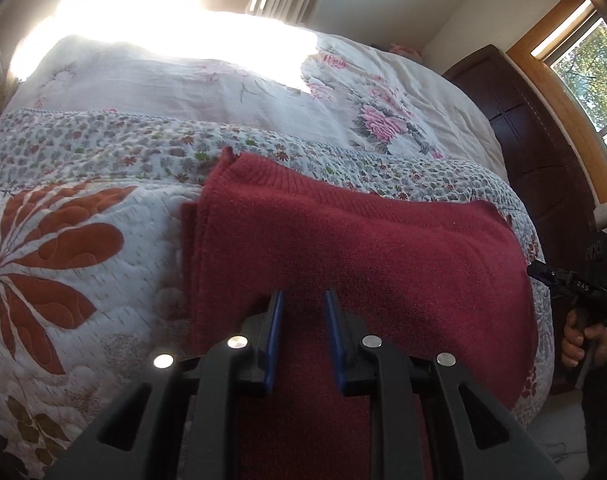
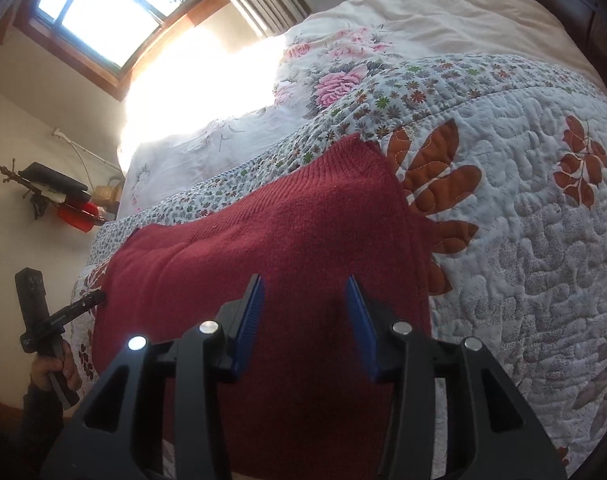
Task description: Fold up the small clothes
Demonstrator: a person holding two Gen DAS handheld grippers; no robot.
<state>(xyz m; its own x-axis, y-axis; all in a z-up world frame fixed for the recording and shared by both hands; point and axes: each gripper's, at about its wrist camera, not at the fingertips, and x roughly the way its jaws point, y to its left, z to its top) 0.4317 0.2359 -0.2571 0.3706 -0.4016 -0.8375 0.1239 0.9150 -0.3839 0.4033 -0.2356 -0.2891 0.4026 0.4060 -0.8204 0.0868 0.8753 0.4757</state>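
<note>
Red knit garment (image 1: pixel 343 240) lies flat on the quilted bedspread (image 1: pixel 83 220), near the bed edge, already in a squarish folded shape with its ribbed hem at the far side from the jaws. Likely step: grab the near edge for another fold. To do it well, each gripper should pinch all layers at matching near corners, lift evenly and lay the near edge onto the ribbed far edge without dragging the stack over the quilt; the knit is thick, so take a deep bite.

Left gripper (image 1: pixel 303 300): jaws parted by a moderate gap, nothing between them, fabric showing just ahead and below; contact unclear.

Right gripper (image 2: pixel 303 284): jaws spread wider, released, empty, hovering over the garment's near part with the cloth ahead of the tips.
</note>
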